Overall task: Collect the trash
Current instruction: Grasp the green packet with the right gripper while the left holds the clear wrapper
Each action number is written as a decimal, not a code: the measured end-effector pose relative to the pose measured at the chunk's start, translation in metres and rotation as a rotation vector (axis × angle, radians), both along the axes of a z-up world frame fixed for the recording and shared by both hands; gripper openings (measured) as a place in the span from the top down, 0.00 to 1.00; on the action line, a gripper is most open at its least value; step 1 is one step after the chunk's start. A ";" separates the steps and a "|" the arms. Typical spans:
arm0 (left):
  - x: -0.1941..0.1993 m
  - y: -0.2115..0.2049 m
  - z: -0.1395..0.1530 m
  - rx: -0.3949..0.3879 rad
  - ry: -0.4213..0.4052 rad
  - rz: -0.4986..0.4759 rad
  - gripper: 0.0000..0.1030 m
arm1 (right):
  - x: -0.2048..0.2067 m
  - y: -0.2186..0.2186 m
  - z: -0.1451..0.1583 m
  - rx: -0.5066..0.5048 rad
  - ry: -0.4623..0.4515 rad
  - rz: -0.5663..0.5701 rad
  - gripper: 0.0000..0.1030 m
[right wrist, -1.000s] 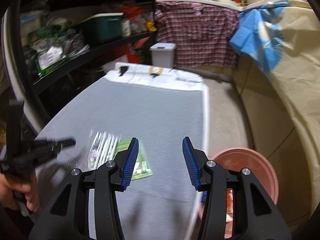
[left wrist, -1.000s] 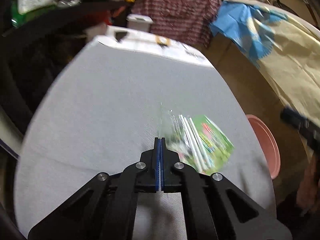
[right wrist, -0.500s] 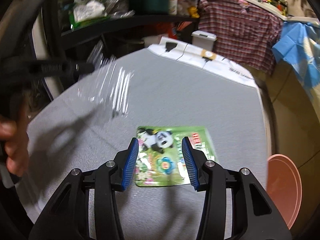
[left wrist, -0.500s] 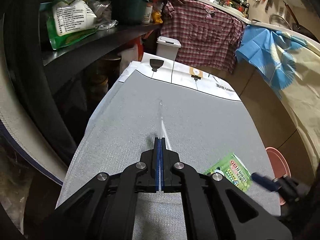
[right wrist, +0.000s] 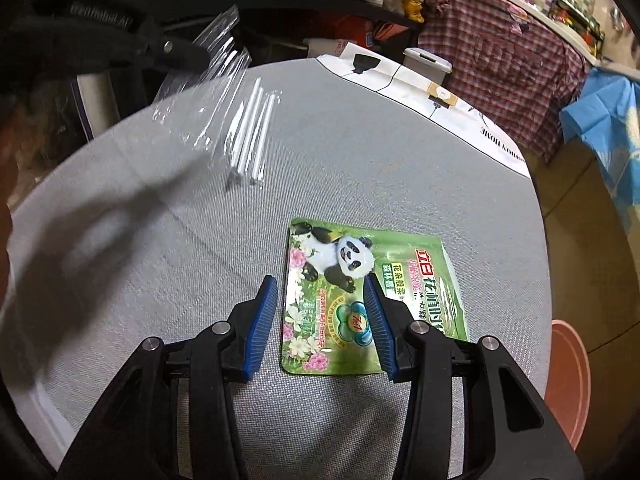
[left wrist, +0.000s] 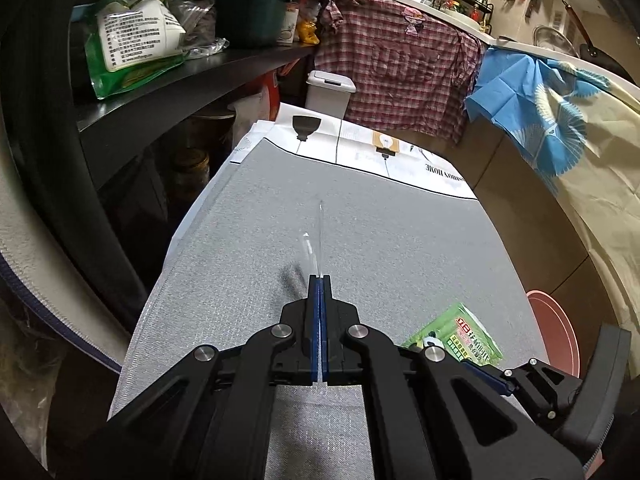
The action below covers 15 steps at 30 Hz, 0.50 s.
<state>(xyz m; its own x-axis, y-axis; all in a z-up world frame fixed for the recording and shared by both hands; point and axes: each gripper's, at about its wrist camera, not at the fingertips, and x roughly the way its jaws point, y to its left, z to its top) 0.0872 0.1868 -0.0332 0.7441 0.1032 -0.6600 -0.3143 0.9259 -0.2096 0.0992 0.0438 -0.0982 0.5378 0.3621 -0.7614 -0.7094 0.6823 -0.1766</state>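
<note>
A clear plastic bag with several white sticks in it hangs above the grey table, clamped at its top by my left gripper, which is shut on it. In the left wrist view the bag shows edge-on, straight out from the left gripper. A green packet printed with a panda lies flat on the table. My right gripper hovers low over the packet's near left part with its jaws closing. The pads do not press on the packet.
A pink basin stands on the floor off the table's right edge. A white lidded bin and hanging cloths are beyond the far end. Dark shelves with bags run along the left side.
My left gripper has lifted the clear bag off the green packet and carried it left. My right gripper has come down over the packet and its jaws have narrowed.
</note>
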 end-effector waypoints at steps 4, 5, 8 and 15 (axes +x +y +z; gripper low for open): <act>0.000 -0.003 -0.001 0.010 0.000 -0.012 1.00 | -0.004 0.000 -0.002 -0.029 -0.006 0.018 0.75; 0.000 -0.004 -0.001 0.011 0.001 -0.015 1.00 | -0.004 0.000 -0.002 -0.031 -0.008 0.022 0.76; 0.000 -0.006 -0.001 0.015 0.000 -0.019 1.00 | -0.005 -0.002 -0.001 -0.037 -0.013 0.024 0.84; -0.002 -0.008 0.004 0.025 -0.014 -0.027 1.00 | -0.012 -0.007 0.006 -0.041 -0.065 0.035 0.96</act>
